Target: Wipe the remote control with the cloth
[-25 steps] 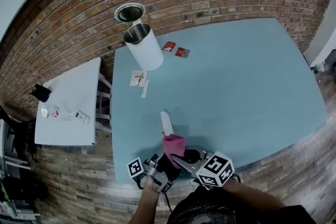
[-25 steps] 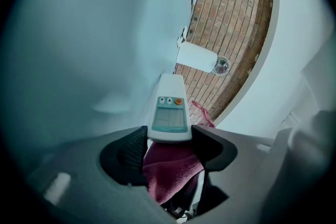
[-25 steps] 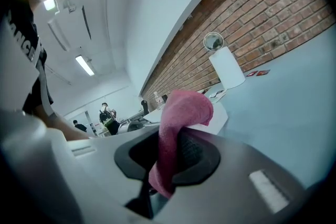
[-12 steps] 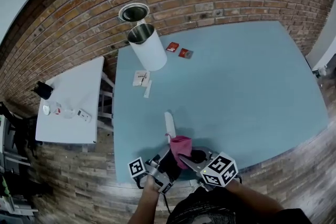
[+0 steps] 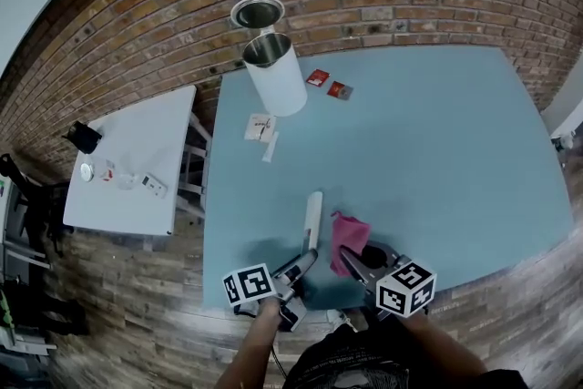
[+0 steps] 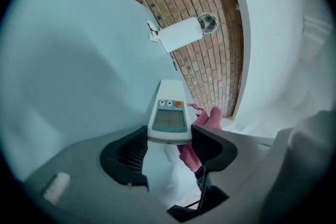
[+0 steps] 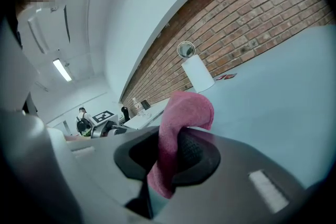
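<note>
White canister (image 5: 278,82) on blue table (image 5: 437,159), contents unclear, cloth (image 7: 186,107) in right gripper (image 7: 169,153)

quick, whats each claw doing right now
Left claw: closed on the remote control.
Right claw: closed on the pink cloth.
</note>
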### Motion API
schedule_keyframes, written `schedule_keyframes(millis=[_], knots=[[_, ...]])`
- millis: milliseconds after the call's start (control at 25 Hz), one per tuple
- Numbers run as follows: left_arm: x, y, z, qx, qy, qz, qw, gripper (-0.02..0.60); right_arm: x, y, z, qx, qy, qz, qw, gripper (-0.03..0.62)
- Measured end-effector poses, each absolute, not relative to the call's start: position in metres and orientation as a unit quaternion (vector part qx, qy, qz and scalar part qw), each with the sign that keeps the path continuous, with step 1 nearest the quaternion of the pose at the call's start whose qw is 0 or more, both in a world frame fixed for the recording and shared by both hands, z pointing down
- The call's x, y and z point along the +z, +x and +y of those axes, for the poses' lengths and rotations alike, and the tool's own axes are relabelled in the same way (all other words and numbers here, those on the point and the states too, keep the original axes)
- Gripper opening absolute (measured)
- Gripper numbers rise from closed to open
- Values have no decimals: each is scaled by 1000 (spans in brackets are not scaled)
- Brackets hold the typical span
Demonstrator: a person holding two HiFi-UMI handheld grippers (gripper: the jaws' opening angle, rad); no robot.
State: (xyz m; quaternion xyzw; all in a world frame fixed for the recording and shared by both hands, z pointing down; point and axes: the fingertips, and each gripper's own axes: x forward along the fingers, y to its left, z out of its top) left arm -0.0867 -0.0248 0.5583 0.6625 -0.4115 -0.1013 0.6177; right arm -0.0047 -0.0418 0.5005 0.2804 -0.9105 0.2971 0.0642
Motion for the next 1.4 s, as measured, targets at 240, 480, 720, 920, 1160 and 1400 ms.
schedule_keyframes(millis=[240, 480, 720, 920, 1160, 1400], knots=[[562, -93, -25, 45, 704, -473, 529, 256, 502, 1, -48, 299, 304, -902, 67, 67], [566, -99, -26, 208, 735, -509, 397, 256, 503, 1, -47, 298, 314, -899, 71, 67], [574, -96, -22, 299, 747, -500, 320, 259, 503, 3, -44, 295, 325, -895, 76, 67], [584, -99, -21, 352, 747, -499, 265, 264, 502, 6, -36, 292, 336, -892, 81, 67], [579, -99, -23, 380, 748, -505, 204, 268, 501, 13, -21, 284, 353, -887, 92, 67], [558, -102, -18, 343, 752, -533, 181, 275, 492, 19, -6, 274, 362, -885, 100, 67]])
